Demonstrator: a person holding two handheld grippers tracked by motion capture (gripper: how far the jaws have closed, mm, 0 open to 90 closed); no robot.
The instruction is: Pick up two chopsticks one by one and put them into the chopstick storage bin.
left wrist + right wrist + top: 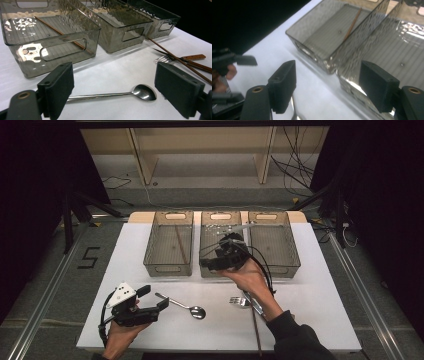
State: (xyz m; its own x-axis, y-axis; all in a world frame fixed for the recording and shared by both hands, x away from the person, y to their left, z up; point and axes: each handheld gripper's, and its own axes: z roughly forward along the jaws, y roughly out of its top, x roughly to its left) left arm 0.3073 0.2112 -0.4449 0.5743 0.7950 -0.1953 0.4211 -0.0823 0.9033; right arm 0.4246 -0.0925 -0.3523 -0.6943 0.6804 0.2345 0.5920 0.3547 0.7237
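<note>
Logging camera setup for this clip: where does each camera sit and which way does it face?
High view: above the person's side, looking down on the white table; both hands show.
Left gripper view: on the left tool, open, facing the spoon and bins.
Right gripper view: on the right tool, open, facing the left bin.
Shared: the chopstick in that bin.

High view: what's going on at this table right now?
A person is sorting cutlery into three clear bins. One chopstick already lies in the left bin. The right claw is open and empty near the middle bin. The left claw, also open, faces the spoon on the table without touching it. A fork and another chopstick wait nearby.
</note>
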